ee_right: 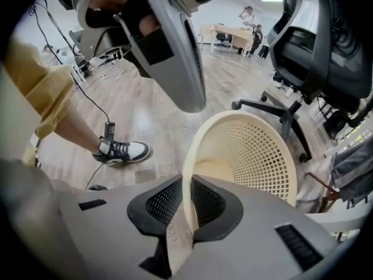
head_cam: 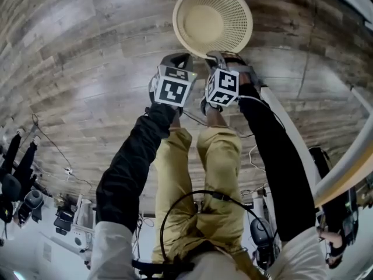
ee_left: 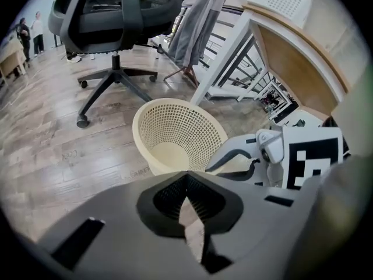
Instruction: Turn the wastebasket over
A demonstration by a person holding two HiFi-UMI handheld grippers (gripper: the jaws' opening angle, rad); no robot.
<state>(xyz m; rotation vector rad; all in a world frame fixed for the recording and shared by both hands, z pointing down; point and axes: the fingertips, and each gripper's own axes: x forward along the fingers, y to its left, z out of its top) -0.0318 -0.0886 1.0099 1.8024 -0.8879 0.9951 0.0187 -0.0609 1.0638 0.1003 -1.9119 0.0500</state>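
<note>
A cream mesh wastebasket (head_cam: 213, 19) stands upright on the wood floor, mouth facing up. My right gripper (head_cam: 217, 56) is at its near rim. In the right gripper view the basket's rim (ee_right: 187, 156) runs between the two black pads, and the right gripper (ee_right: 187, 182) is shut on it. My left gripper (head_cam: 178, 58) hovers just left of the basket, apart from it. In the left gripper view the basket (ee_left: 178, 136) lies ahead of the left gripper (ee_left: 186, 177), whose pads meet at the tip with nothing held.
A black office chair (ee_left: 116, 16) stands behind the basket on its wheeled base (ee_right: 280, 107). White desk legs (ee_left: 227, 57) rise at the right. The person's shoe (ee_right: 125, 151) and a floor cable (ee_right: 93, 107) are close by. People stand far off.
</note>
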